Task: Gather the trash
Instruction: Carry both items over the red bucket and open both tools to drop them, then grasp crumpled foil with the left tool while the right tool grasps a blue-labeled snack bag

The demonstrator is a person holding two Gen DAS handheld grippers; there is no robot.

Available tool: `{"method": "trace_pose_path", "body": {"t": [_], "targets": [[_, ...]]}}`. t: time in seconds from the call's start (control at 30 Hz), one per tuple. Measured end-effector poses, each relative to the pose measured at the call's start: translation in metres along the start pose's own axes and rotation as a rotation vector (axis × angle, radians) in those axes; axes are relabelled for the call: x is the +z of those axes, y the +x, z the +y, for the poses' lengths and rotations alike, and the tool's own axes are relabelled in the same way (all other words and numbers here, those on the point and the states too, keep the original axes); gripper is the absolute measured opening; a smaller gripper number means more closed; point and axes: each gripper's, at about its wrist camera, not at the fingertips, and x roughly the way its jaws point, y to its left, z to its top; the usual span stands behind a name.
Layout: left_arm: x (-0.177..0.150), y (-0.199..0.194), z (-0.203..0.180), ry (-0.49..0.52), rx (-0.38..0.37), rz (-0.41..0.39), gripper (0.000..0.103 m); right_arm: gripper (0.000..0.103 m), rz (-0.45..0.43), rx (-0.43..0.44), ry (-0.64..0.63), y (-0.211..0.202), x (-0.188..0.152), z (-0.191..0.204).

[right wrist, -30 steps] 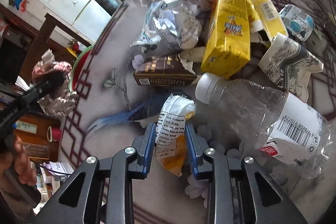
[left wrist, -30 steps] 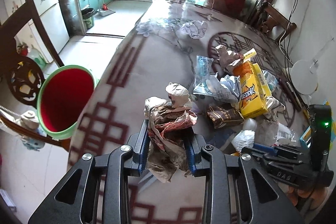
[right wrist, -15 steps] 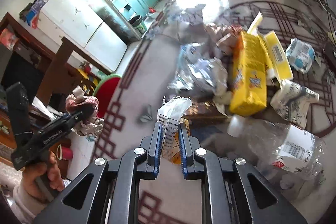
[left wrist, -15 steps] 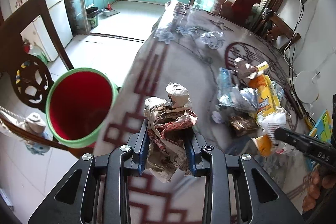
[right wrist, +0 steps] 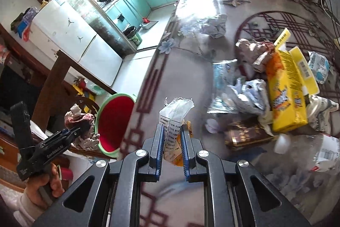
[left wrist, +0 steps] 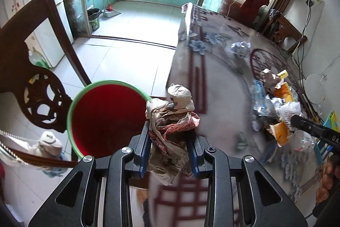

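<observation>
Left tongs (left wrist: 170, 150) pinching a crumpled paper wad (left wrist: 172, 127), blue pads tight on both sides; wad sticks up past the tips. From the right wrist view the same wad (right wrist: 79, 120) sits just beside the rim of the red bucket (right wrist: 114, 124), bucket has a green rim. In the left wrist view the bucket (left wrist: 106, 118) is directly left of the wad, off the counter edge, next to a dark wooden chair (left wrist: 31, 69).

Right tongs (right wrist: 171, 144) pressed together on a clear-and-orange wrapper (right wrist: 174, 118); printed label faces the camera, top of the wrapper flares above the tips. Wrapper is held over the counter (right wrist: 176, 69), near its left edge.

Rest of the trash still on the counter, right of the wrapper: yellow box (right wrist: 284, 95), silver foil bags (right wrist: 246, 95), brown packet (right wrist: 246, 135), plastic bottle (right wrist: 314, 152), crumpled paper ball (right wrist: 214, 24) farther back. Pile is motion-blurred.

A hand (right wrist: 45, 184) grips the left tool's handle, low left in the right wrist view.
</observation>
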Motion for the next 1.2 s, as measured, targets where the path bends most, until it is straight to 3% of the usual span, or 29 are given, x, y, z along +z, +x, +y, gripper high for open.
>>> {"method": "trace_pose_path", "body": {"t": [0.33, 0.53, 0.77, 0.93, 1.2], "targets": [[0.004, 0.015, 0.055, -0.029, 0.026, 0.025, 0.03, 0.013, -0.018, 0.051, -0.068, 0.032, 0.019, 0.066], [0.003, 0.028, 0.087, -0.107, 0.066, 0.047, 0.03, 0.013, 0.083, 0.175, -0.103, 0.089, 0.027, 0.111], [-0.001, 0.041, 0.117, -0.195, 0.086, 0.076, 0.03, 0.015, 0.168, 0.214, -0.174, 0.153, 0.023, 0.152], [0.001, 0.04, 0.127, -0.211, 0.111, 0.061, 0.056, 0.028, 0.175, 0.197, -0.19, 0.17, 0.027, 0.168], [0.008, 0.034, 0.122, -0.17, 0.096, 0.037, 0.057, 0.033, 0.105, 0.157, -0.184, 0.139, 0.031, 0.159]]}}
